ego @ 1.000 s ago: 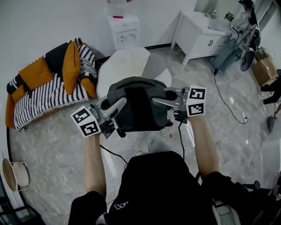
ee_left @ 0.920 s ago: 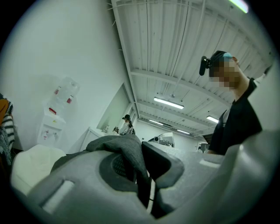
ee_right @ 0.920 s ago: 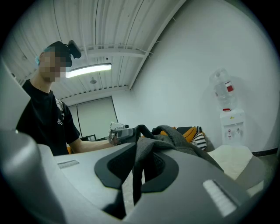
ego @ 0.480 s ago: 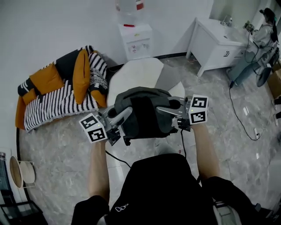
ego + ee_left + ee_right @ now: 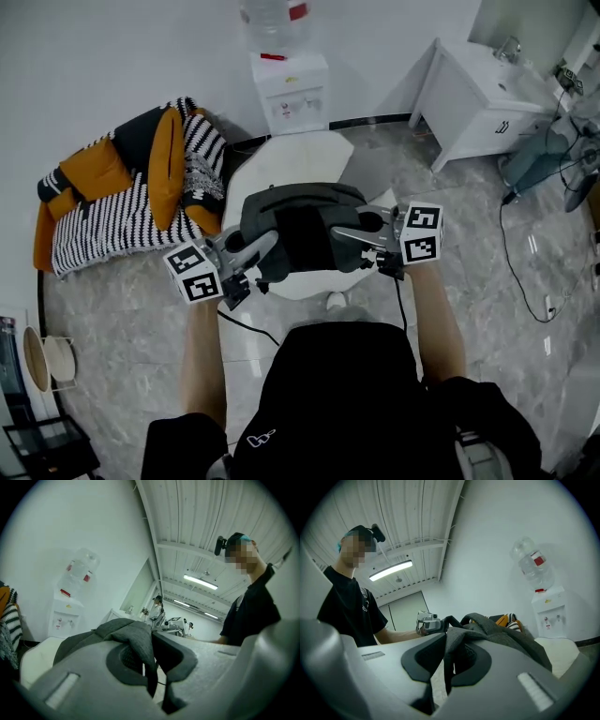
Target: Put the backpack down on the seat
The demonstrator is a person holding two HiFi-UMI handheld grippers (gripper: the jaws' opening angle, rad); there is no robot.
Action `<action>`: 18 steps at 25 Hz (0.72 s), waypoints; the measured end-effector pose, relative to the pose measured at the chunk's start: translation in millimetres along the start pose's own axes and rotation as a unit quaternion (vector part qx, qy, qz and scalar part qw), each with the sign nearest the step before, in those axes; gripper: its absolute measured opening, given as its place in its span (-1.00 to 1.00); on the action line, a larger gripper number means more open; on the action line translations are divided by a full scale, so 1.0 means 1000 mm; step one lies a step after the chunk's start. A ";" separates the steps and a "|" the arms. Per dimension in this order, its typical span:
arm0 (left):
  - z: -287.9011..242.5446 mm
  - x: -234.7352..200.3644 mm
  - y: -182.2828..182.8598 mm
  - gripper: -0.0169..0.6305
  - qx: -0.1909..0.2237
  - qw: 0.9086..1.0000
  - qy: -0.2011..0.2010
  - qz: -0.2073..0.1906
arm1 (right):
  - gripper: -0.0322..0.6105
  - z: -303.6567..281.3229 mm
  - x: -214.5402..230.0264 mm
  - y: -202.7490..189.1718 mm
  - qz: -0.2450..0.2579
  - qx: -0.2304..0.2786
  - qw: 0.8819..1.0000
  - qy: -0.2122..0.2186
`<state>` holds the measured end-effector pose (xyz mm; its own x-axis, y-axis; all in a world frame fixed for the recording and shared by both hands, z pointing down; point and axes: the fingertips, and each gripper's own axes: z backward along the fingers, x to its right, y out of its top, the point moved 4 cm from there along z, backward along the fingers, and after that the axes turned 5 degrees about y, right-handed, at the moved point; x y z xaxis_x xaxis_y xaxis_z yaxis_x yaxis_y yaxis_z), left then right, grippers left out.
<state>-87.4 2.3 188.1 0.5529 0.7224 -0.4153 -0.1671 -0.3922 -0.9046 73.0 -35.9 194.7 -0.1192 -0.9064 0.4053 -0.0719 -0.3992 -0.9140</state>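
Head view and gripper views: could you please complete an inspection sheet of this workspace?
Surface: white seat, top partly covered from above; grey marble floor.
Job's things: dark grey fabric backpack, held over the seat, not yet released.
Clutter: nothing seen on the seat.
Grippers: left tool and right tool, each shut on backpack fabric.
Cables: black floor cable beside the person; second black cable near the white cabinet.
Surroundings: striped sofa with orange cushions; white water dispenser.

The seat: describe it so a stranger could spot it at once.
Start at the white water dispenser against the back wall. Just in front of it on the grey marble floor sits a smooth white rounded seat, partly hidden by the dark grey fabric backpack. Unlike the striped, orange-cushioned sofa beside it, it is plain white.
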 end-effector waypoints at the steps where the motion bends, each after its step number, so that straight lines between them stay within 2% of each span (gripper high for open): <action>1: -0.009 -0.004 0.001 -0.85 -0.007 1.000 0.000 0.001 | -0.79 0.006 0.008 0.003 -0.002 0.002 1.000 -0.002; 10: -0.059 -0.038 0.014 -0.85 -0.030 0.999 0.002 0.019 | -0.79 0.033 0.066 0.025 -0.024 0.029 0.999 -0.017; 14: -0.060 -0.046 0.004 -0.85 -0.052 0.998 -0.017 0.035 | -0.79 0.030 0.076 0.015 -0.051 0.038 0.998 -0.030; 18: -0.061 -0.074 0.003 -0.85 -0.068 0.996 -0.016 0.048 | -0.79 0.020 0.100 0.009 -0.075 0.035 0.996 -0.034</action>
<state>-78.9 -87.2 221.6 0.5130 0.6943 -0.5048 -0.1053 -0.5328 -0.8397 79.9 -133.2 226.4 -0.0444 -0.8419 0.5378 -0.0151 -0.5377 -0.8430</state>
